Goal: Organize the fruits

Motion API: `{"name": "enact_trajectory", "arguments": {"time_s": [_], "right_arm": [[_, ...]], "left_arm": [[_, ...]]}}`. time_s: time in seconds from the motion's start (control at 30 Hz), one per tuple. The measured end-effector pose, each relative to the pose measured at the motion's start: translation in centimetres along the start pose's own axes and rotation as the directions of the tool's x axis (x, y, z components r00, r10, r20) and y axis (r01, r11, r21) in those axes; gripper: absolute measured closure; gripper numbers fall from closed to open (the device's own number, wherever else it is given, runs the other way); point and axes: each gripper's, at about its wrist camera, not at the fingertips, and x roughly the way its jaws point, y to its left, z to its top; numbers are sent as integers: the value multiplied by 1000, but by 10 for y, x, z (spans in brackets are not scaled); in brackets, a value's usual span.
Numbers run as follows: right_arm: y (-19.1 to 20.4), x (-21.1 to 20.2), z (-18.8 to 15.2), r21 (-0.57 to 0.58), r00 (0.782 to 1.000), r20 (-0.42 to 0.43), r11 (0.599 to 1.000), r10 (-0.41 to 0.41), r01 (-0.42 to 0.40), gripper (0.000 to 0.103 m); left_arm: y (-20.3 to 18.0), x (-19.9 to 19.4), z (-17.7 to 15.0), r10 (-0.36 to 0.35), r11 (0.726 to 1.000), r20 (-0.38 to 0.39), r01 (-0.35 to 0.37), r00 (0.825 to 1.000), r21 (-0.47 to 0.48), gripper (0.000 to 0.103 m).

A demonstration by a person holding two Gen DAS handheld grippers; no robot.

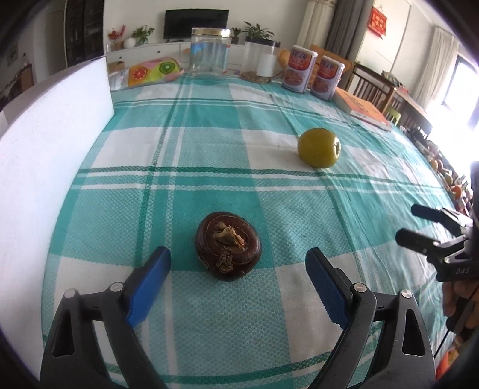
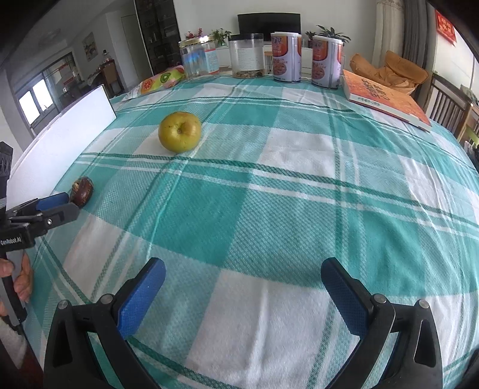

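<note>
Along the far edge of the table, a clear glass jar (image 1: 210,51) with a gold lid, a plastic canister (image 2: 246,55) holding some dry contents, and two printed tins (image 2: 305,58) are standing in a row. A fruit-printed packet (image 1: 154,70) is lying to the left of the jar, and an orange book (image 2: 386,97) is lying flat to the right of the tins. A white board (image 1: 51,143) is standing along the left edge of the table, just beside the dark fruit. Nothing is lying between either gripper and the fruits.

A teal and white checked tablecloth (image 2: 269,191) is covering the table. Behind it, a living room is showing a dark television (image 1: 197,23), potted plants, curtains and wooden chairs.

The left gripper (image 1: 236,269) is pointing down at the cloth with its blue pads (image 1: 149,284) spread apart. A dark brown water chestnut (image 1: 228,246) is lying on the cloth between the fingertips, nearer the left pad, and neither pad is touching it. A yellow-green apple (image 2: 179,131) is lying on its side well beyond the chestnut, toward the far right in the left wrist view. The right gripper (image 2: 242,284) is hanging over bare cloth with its jaws wide and nothing between them; the apple is lying well ahead of it and to its left.
</note>
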Motion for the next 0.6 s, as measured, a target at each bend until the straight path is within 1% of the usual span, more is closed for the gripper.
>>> {"name": "enact_trajectory", "arguments": {"time_s": [0.03,0.07,0.1,0.17,0.23,0.3,0.33,0.37,0.43,0.47,0.53,0.57,0.6], "right_arm": [[7,4,17,-8,999,12,999,32,-32,0],[13,10,34,-13,998,18,999,52,-52,0],[21,17,51,-17,998,26,998,59,-58,0],[33,31,77,-26,996,51,997,72,-71,0],[41,50,93,-22,996,26,996,82,-81,1],[45,68,100,-2,995,-32,995,96,-96,23],[46,75,101,5,994,-60,996,91,-91,51],[46,76,101,12,994,-60,996,92,-91,52],[50,71,101,3,996,-56,998,65,-65,52],[53,64,102,6,996,-48,997,74,-74,52],[68,45,106,16,990,-29,991,136,-136,52],[83,34,109,4,984,-23,984,177,-177,52],[102,24,113,-17,975,-19,975,221,-221,52]], "left_arm": [[-3,4,3,43,999,-11,-43,999,12,36],[-5,5,4,80,997,-6,-80,997,18,43],[-4,5,5,78,997,-7,-78,997,13,56],[1,2,6,55,998,-13,-55,998,-19,57],[7,-9,3,45,998,-4,-45,999,-46,57],[15,-27,1,27,997,9,-26,1000,-74,57],[20,-38,0,11,995,19,-9,1000,-96,57],[25,-51,0,-9,992,31,13,999,-123,57],[37,-82,-1,-59,982,62,69,996,-177,57],[45,-100,-1,-83,975,80,97,993,-202,57],[65,-138,0,-117,959,128,145,985,-245,57],[77,-157,2,-115,953,151,152,982,-262,57],[91,-173,4,-97,950,169,142,981,-277,57]]}}
